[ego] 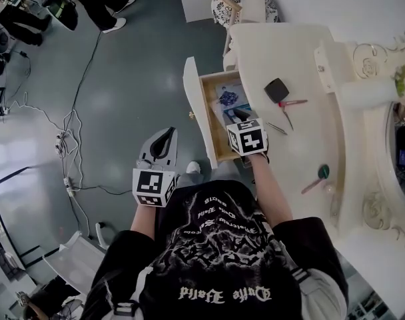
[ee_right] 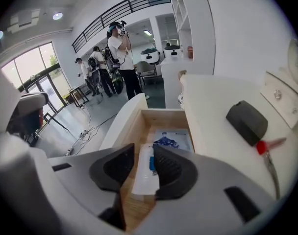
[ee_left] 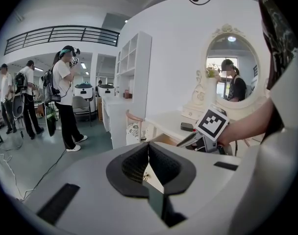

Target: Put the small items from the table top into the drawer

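The cream dressing table (ego: 282, 52) has its wooden drawer (ego: 208, 115) pulled out to the left. My right gripper (ego: 238, 115) hovers over the drawer, open with nothing between its pads. Straight below it a white packet (ee_right: 140, 174) lies on the drawer floor, next to a blue printed card (ee_right: 169, 140). On the table top lie a black case (ego: 276, 89), a red-handled tool (ego: 290, 104), a thin metal piece (ego: 277, 129) and a green-tipped brush (ego: 318, 177). My left gripper (ego: 169, 133) hangs over the floor left of the drawer, shut and empty.
An ornate chair (ego: 244, 5) stands behind the table's far end. A mirror (ego: 401, 145) in a carved frame rises along the right side. Cables (ego: 68, 145) trail over the grey floor at the left, where several people (ee_left: 65, 97) stand further off.
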### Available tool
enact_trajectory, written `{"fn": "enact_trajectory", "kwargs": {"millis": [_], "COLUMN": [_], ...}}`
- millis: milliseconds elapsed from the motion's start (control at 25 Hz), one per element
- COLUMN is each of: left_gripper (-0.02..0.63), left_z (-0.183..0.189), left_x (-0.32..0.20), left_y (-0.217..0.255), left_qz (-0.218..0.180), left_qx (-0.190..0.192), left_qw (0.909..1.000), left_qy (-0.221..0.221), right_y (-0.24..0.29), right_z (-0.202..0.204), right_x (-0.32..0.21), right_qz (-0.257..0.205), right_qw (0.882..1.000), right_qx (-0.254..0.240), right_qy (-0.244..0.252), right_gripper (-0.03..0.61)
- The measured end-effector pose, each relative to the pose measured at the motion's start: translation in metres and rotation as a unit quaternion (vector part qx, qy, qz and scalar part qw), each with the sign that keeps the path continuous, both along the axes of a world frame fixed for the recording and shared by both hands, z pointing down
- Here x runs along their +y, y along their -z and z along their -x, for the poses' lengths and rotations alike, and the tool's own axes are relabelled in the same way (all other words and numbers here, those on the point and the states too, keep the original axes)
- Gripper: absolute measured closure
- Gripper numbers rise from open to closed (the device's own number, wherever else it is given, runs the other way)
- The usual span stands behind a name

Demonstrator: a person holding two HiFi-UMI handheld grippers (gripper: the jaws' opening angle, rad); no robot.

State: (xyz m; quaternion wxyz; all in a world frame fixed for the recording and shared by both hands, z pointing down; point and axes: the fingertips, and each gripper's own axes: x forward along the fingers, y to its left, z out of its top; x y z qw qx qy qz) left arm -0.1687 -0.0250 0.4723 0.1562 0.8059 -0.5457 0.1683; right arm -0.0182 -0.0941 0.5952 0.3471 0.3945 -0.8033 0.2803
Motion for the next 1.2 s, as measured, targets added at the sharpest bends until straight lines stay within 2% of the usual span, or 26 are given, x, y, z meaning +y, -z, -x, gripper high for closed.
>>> {"fn": "enact_trajectory", "kwargs": {"millis": [320, 520, 760, 1200], "left_gripper": [0.598, 0.598, 0.598, 0.598], "left_z": [-0.004, -0.001, -0.002, -0.016], "left_x": [0.0, -0.003, -0.002, -0.001], "left_y": [0.004, 0.007, 0.013, 0.017], "left_qz": [-0.011, -0.019, -0.028, -0.04], "left_qx": [0.009, 0.013, 0.023, 0.043], "left_qw": [0.9998, 0.9996, 0.999, 0.9969], "left_qy": [-0.013, -0.017, -0.025, -0.053], "right_y": [0.044, 0.058, 0.075, 0.111], "right_z": [0.006, 0.006, 0.004, -0.009], "right_x": [0.001, 0.009, 0.023, 0.034], "right_qz": [-0.054, -0.077, -0.108, -0.192], "right_qw": [0.997, 0.996, 0.991, 0.977], "right_qx": [-0.049, -0.047, -0.071, -0.081], "right_qy": [-0.009, -0.003, -0.018, -0.037], "right_gripper": [0.449, 0.449, 0.449, 0.451]}}
